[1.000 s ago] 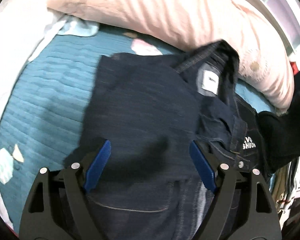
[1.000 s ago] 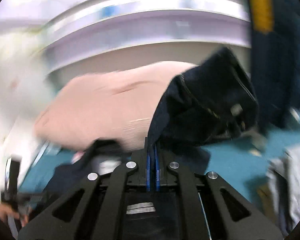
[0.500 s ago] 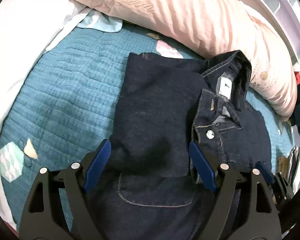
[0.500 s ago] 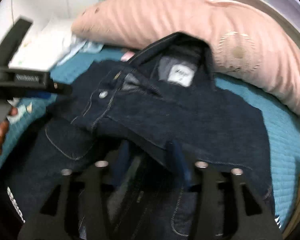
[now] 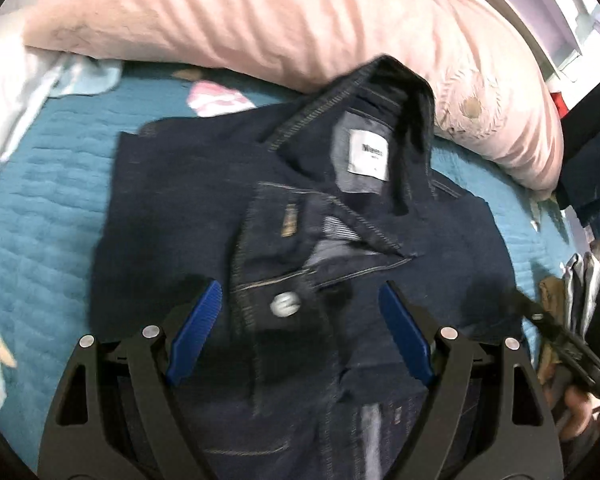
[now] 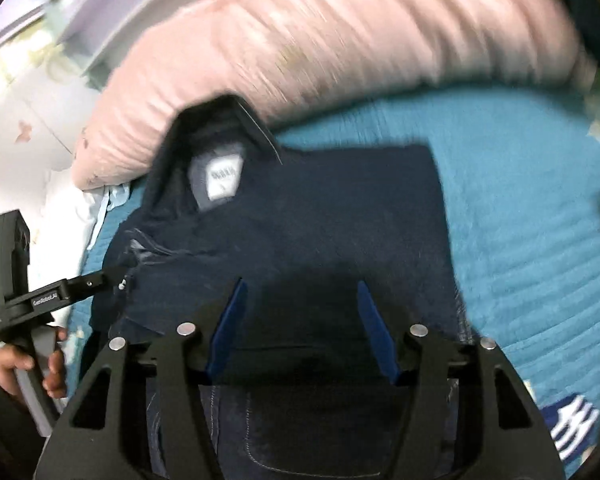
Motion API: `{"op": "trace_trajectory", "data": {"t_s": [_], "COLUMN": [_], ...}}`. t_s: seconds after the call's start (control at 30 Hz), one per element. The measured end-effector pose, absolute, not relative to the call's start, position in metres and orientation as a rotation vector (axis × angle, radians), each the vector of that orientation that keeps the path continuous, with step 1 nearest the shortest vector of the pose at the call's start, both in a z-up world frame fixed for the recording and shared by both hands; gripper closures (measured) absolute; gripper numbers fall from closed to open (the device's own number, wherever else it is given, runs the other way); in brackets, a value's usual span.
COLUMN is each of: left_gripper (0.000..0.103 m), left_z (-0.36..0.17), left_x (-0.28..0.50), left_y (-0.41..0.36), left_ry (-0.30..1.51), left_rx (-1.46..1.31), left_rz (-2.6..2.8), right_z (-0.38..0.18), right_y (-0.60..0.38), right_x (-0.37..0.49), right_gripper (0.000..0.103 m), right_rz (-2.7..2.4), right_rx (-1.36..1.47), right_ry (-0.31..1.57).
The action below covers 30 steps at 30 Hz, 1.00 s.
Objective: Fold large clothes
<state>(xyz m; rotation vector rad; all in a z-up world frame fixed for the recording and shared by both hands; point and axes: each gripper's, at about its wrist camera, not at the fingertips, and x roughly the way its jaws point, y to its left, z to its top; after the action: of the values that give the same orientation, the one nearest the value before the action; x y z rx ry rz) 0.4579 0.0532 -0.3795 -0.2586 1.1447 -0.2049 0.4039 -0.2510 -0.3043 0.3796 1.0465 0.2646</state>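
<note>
A dark denim jacket (image 5: 308, 216) lies flat on a teal quilt (image 5: 40, 216), its sides folded in toward the middle and its collar (image 5: 380, 80) resting against a pink pillow (image 5: 300, 16) at the far edge.

The left wrist view shows the open front placket, tan stitching, a metal button (image 5: 285, 305) and a white neck label (image 5: 369, 154); the print on that label is too blurred to read. The right wrist view is motion-blurred and shows mostly the plain folded panel (image 6: 340, 208), with the neck label (image 6: 222, 178) a pale smear. Only this view shows writing that can be made out: "GenRobot.AI" on the body of the left gripper (image 6: 48, 296), which sits to the left of the right gripper, its tip at the jacket's left edge.

The left gripper (image 5: 300, 324) hovers over the near half of the jacket, blue fingers (image 5: 196, 332) wide apart with the button between them, clamping nothing. The right gripper (image 6: 302, 320) likewise sits over the near part of the folded panel, fingers (image 6: 376, 332) spread and holding nothing. From the left wrist view the right gripper (image 5: 556, 344) shows only as a dark bar at the far right, just off the jacket's edge, with a hand (image 5: 576, 412) below it.

Striped cloth (image 6: 572, 428) lies on the quilt, right of the right gripper.
</note>
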Motion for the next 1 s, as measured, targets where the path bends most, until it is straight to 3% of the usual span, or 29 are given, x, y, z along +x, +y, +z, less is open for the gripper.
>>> {"op": "trace_trajectory", "data": {"t_s": [0.03, 0.1, 0.17, 0.23, 0.6, 0.67, 0.8, 0.87, 1.0], "left_gripper": [0.021, 0.019, 0.019, 0.017, 0.014, 0.014, 0.014, 0.014, 0.014], "left_z": [-0.381, -0.389, -0.412, -0.421, -0.420, -0.411, -0.390, -0.381, -0.372], "left_x": [0.461, 0.468, 0.480, 0.485, 0.488, 0.486, 0.486, 0.490, 0.509], "left_y": [0.050, 0.045, 0.043, 0.045, 0.049, 0.056, 0.084, 0.104, 0.151], "left_ry": [1.153, 1.179, 1.271, 1.277, 1.293, 1.283, 1.244, 1.221, 1.197], "left_rx": [-0.268, -0.269, -0.245, -0.267, -0.278, -0.312, -0.390, -0.431, -0.443], "left_rz": [-0.206, -0.209, -0.193, -0.191, -0.212, -0.239, -0.268, -0.235, -0.148], "right_z": [-0.313, -0.329, -0.341, -0.347, -0.344, -0.333, -0.307, -0.298, -0.289], "right_y": [-0.256, -0.259, -0.261, -0.270, -0.272, -0.273, -0.280, -0.284, -0.295], "right_x": [0.408, 0.415, 0.418, 0.419, 0.420, 0.420, 0.423, 0.429, 0.453], "right_gripper": [0.055, 0.069, 0.091, 0.103, 0.103, 0.093, 0.085, 0.074, 0.069], "right_rz": [0.247, 0.224, 0.205, 0.172, 0.165, 0.193, 0.240, 0.226, 0.173], "right_rx": [0.384, 0.365, 0.338, 0.346, 0.380, 0.404, 0.423, 0.408, 0.402], "right_ry": [1.082, 1.140, 1.178, 1.192, 1.217, 1.227, 1.168, 1.144, 1.138]}}
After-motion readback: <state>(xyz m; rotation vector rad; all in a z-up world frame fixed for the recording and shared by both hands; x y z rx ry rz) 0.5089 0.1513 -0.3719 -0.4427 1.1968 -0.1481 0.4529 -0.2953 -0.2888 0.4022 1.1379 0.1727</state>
